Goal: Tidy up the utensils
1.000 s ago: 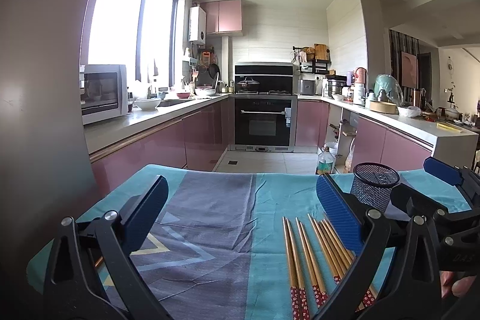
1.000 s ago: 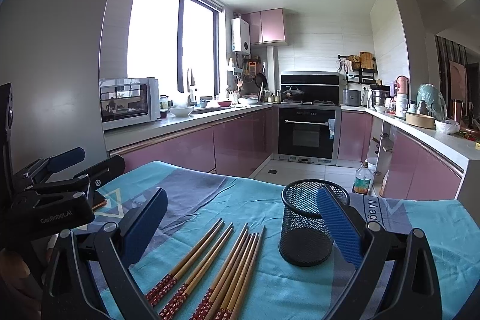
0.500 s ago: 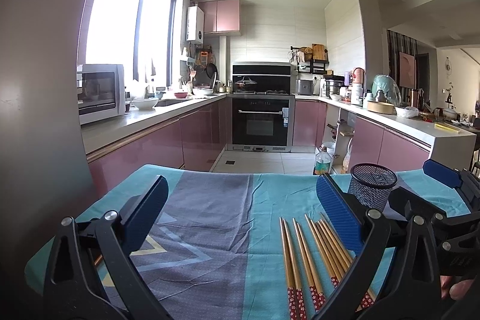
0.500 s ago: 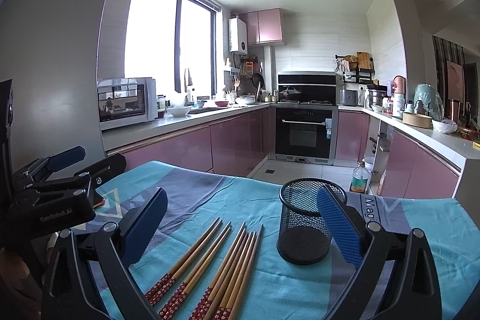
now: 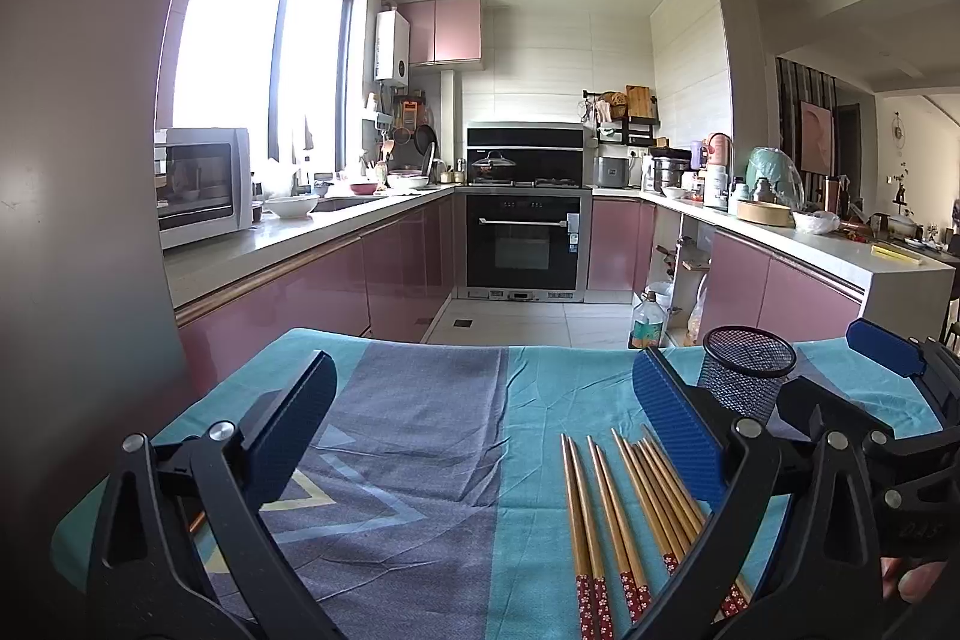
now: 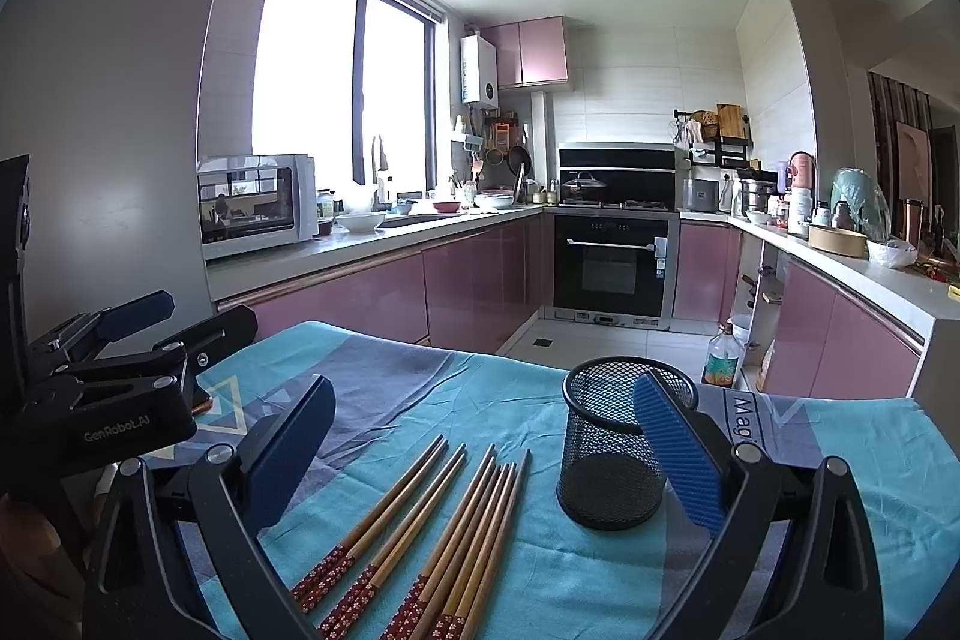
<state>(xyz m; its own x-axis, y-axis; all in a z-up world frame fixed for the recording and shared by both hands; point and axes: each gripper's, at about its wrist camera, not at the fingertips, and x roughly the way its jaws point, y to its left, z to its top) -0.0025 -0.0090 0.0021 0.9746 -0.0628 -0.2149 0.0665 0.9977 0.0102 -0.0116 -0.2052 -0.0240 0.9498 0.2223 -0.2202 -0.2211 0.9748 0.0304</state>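
Note:
Several wooden chopsticks [image 6: 438,526] with red patterned ends lie side by side on the teal and grey tablecloth [image 6: 540,580]. A black mesh holder [image 6: 612,454] stands upright and empty just right of them. My right gripper [image 6: 480,436] hovers open above the chopsticks, its right finger in front of the holder. In the left wrist view the chopsticks [image 5: 624,508] lie lower right and the holder [image 5: 747,376] sits behind my right finger. My left gripper [image 5: 480,412] is open over bare cloth [image 5: 390,460], left of the chopsticks. The right gripper [image 5: 888,388] shows at the right edge.
The table's far edge [image 5: 468,343] drops to a kitchen floor with a bottle [image 5: 647,322] standing on it. Pink cabinets, a microwave [image 5: 201,187] and an oven [image 5: 522,235] lie beyond. The left gripper's body [image 6: 102,388] fills the left side of the right wrist view.
Both views have shifted very slightly; the grippers stay open and the chopsticks and holder have not moved.

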